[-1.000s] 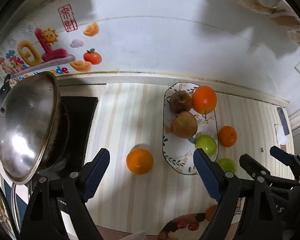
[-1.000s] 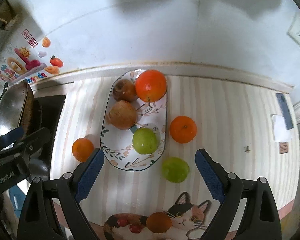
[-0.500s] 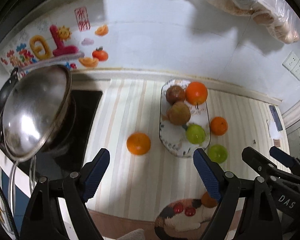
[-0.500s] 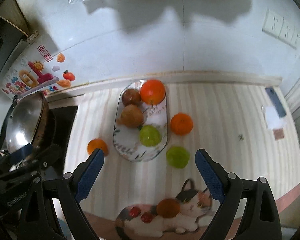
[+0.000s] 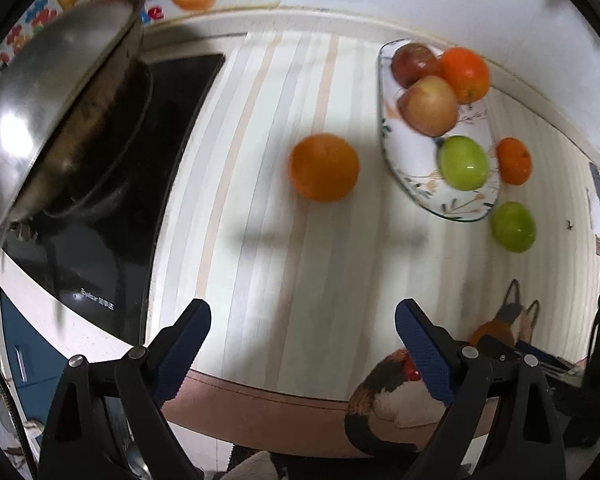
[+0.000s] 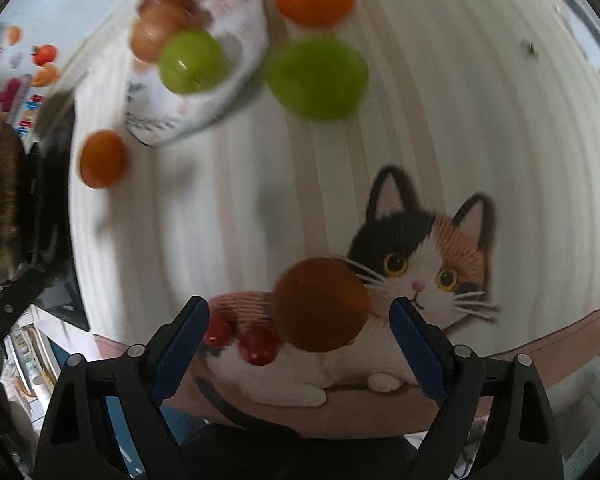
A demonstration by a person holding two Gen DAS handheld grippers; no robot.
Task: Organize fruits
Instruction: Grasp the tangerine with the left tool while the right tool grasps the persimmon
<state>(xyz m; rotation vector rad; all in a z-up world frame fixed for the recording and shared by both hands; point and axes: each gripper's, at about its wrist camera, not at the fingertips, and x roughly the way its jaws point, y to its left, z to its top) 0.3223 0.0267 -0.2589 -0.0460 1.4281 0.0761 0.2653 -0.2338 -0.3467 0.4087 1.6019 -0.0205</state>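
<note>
Loose orange on striped surface, round, blurred. Your left hand-held gripper points down, jaws just widened, empty; right hand-held gripper narrowing, unclamped around brown-orange fruit.

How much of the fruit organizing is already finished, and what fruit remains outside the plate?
Done: the oval plate already holds four fruits, among them a green apple. In hand: nothing; the right gripper has open jaws around the dark orange fruit on the cat mat, not gripping it. Left: that fruit, the orange, a smaller orange and a green apple.
</note>
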